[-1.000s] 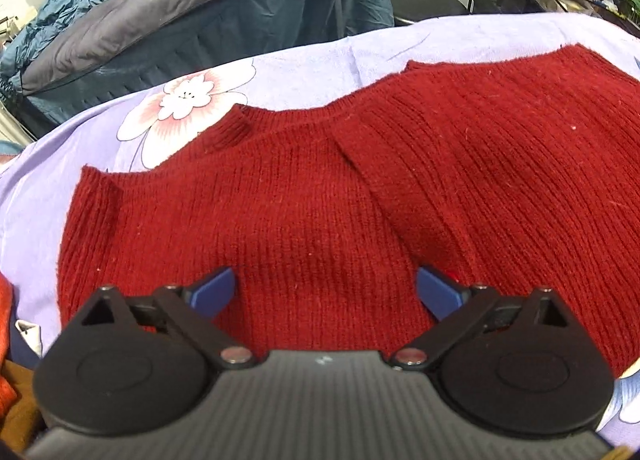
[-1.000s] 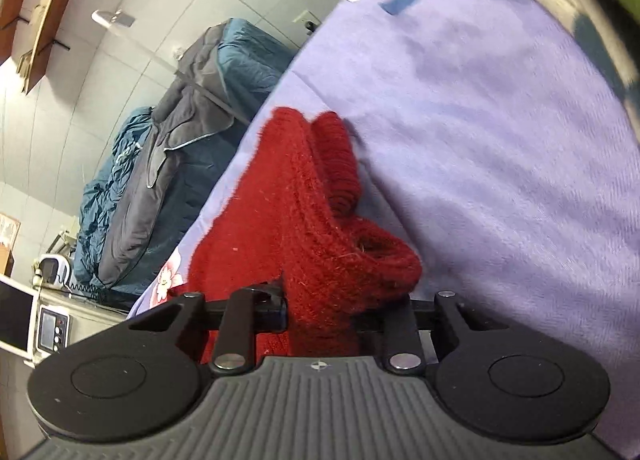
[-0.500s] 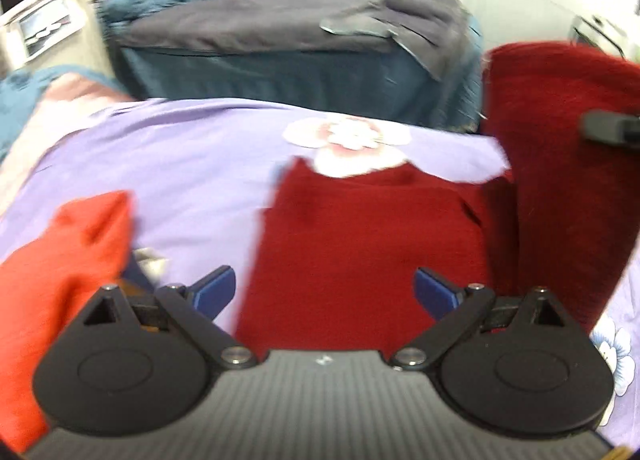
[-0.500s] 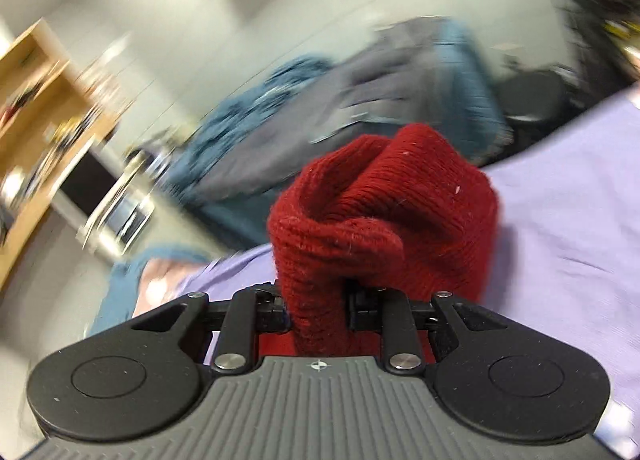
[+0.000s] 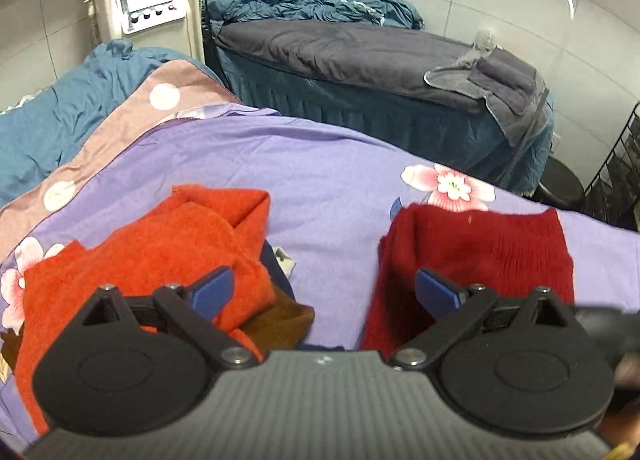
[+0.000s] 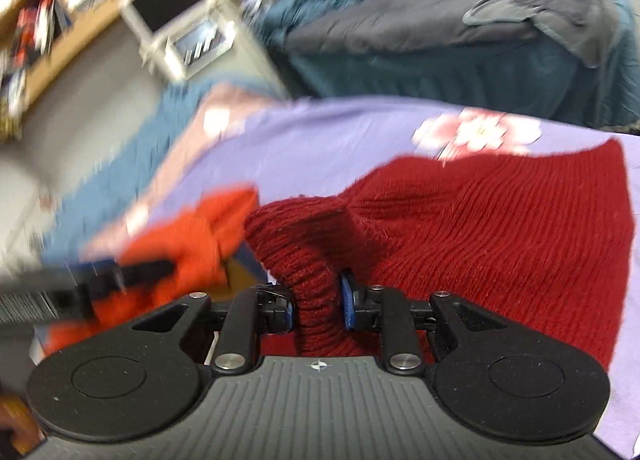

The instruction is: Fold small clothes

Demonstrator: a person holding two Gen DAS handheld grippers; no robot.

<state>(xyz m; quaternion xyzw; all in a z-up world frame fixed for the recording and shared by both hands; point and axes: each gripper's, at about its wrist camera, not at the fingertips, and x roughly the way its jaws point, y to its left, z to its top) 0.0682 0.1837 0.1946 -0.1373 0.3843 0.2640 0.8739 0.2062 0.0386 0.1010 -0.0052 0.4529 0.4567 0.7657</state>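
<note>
A dark red knit sweater (image 5: 480, 252) lies folded over on the purple flowered sheet (image 5: 328, 180), to the right in the left wrist view. My left gripper (image 5: 322, 292) is open and empty above the sheet, between the sweater and an orange garment (image 5: 160, 248). My right gripper (image 6: 316, 300) is shut on a bunched part of the red sweater (image 6: 500, 236), which spreads out to the right. The right wrist view is blurred with motion.
The orange garment (image 6: 188, 248) lies on a pile with brown and dark blue cloth (image 5: 276, 324) at the left. A bed with dark grey and teal covers (image 5: 360, 60) stands behind. A white machine with a screen (image 5: 148, 0) is at the back left.
My right gripper has carried the sweater's end up and over the rest, folding it. My left gripper has swung left off the sweater; the orange pile has come into view.
</note>
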